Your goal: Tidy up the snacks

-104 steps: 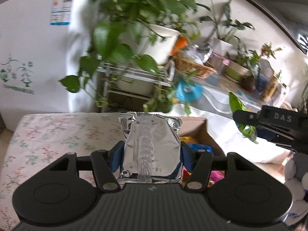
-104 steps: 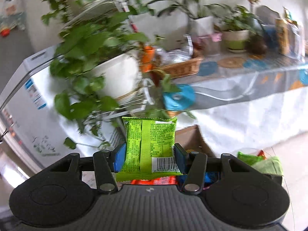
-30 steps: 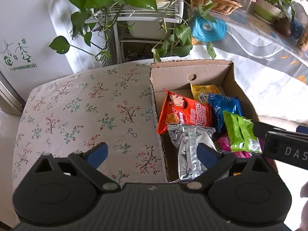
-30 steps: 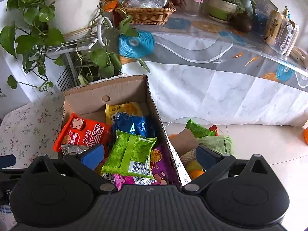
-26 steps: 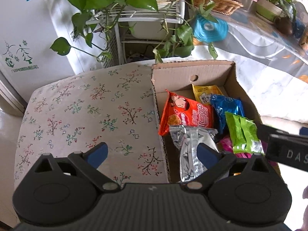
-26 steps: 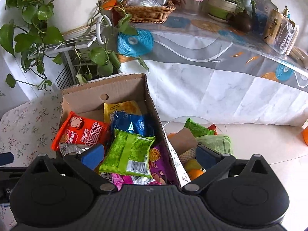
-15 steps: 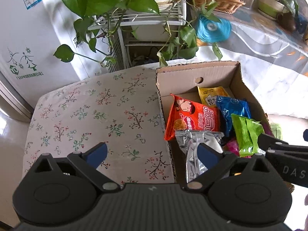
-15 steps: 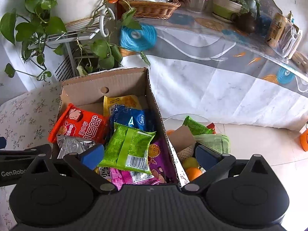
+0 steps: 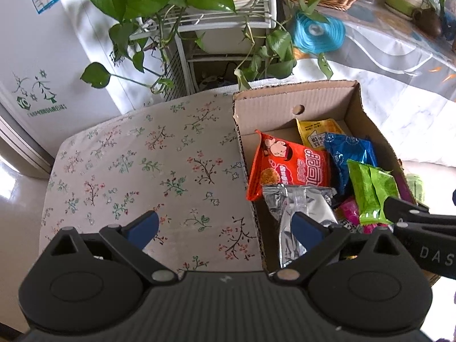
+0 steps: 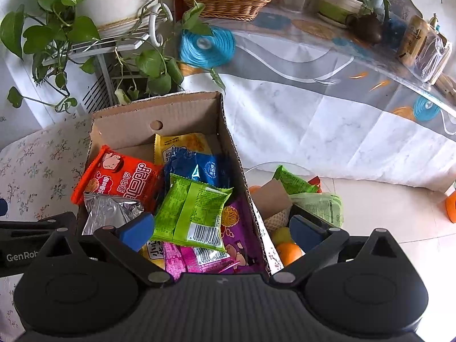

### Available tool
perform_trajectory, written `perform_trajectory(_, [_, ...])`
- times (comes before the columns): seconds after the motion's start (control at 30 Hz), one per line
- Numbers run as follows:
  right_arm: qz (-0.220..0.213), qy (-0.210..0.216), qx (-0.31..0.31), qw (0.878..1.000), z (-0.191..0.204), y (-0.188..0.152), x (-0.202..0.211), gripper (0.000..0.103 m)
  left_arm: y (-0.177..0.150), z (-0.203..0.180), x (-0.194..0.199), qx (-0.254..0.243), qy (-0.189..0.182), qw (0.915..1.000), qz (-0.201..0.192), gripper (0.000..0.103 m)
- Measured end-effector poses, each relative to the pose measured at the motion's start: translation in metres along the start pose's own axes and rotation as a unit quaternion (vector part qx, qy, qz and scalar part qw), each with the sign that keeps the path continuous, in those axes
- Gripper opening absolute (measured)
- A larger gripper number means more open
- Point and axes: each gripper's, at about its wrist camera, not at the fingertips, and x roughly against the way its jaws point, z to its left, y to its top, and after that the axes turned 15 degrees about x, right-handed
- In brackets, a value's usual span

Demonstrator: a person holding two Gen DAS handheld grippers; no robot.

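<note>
A cardboard box (image 9: 322, 99) (image 10: 182, 111) sits on a floral-covered surface (image 9: 136, 165) and holds several snack packets. A silver foil packet (image 9: 302, 213) (image 10: 109, 211) lies at its near left, a green packet (image 9: 370, 191) (image 10: 193, 208) on top toward the right. An orange packet (image 9: 287, 165) (image 10: 119, 176), a blue one (image 10: 199, 168) and a yellow one (image 10: 182, 142) lie farther back. My left gripper (image 9: 225, 225) hangs open over the box's left wall, holding nothing. My right gripper (image 10: 222, 229) is open above the box's right wall, also holding nothing.
A clear bin (image 10: 299, 199) with green bags and oranges stands on the floor right of the box. Behind are a white plant rack (image 9: 205, 28) with trailing leaves, a white appliance (image 9: 34, 57) at left, and a table (image 10: 342, 65) carrying a wicker basket and pots.
Earlier each gripper held a packet, silver in the left, green in the right. Both packets now lie in the box, the jaws are open, and both grippers have drawn back a little.
</note>
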Motion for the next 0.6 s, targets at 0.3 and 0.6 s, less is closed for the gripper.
perform_trajectory(0.3, [0.005,0.005,0.012,1.0,0.002,0.0,-0.002,0.103,-0.004,0.002,-0.002,-0.003,0.004,1.0,0.007,0.098])
perform_trajectory(0.6, [0.007,0.018,0.031,0.999,0.009,0.0,-0.002,0.103,-0.008,0.011,0.0,0.001,0.006,0.9999,0.01,0.098])
